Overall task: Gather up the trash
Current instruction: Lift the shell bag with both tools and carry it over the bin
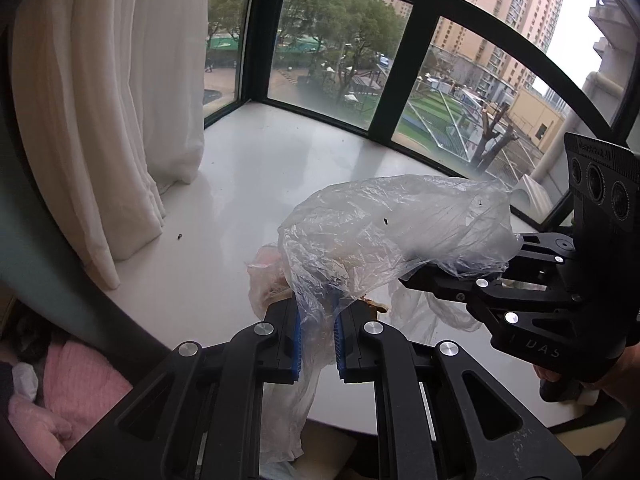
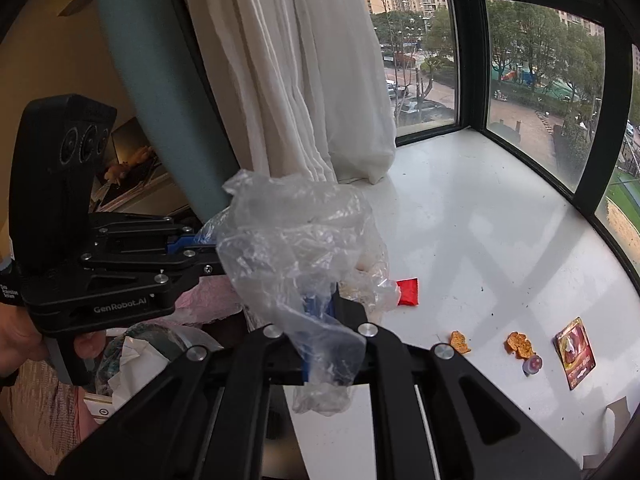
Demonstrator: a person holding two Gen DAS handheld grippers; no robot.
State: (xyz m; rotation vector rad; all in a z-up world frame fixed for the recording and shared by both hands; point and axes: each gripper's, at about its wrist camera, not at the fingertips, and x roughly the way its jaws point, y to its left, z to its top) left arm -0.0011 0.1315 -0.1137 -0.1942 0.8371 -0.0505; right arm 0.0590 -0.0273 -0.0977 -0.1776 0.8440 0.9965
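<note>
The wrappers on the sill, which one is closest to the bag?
The plain red wrapper, lying right beside the bag. The darker picture wrapper lies much farther right, past the two orange scraps.

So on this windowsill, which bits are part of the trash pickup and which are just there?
Part of the job:
- clear plastic bag, pinched by the left gripper and the right gripper
- red wrapper
- two orange snack crumbs
- dark red packet
- small round cap

Just there:
- white curtain
- windowsill
- pink bedding
</note>
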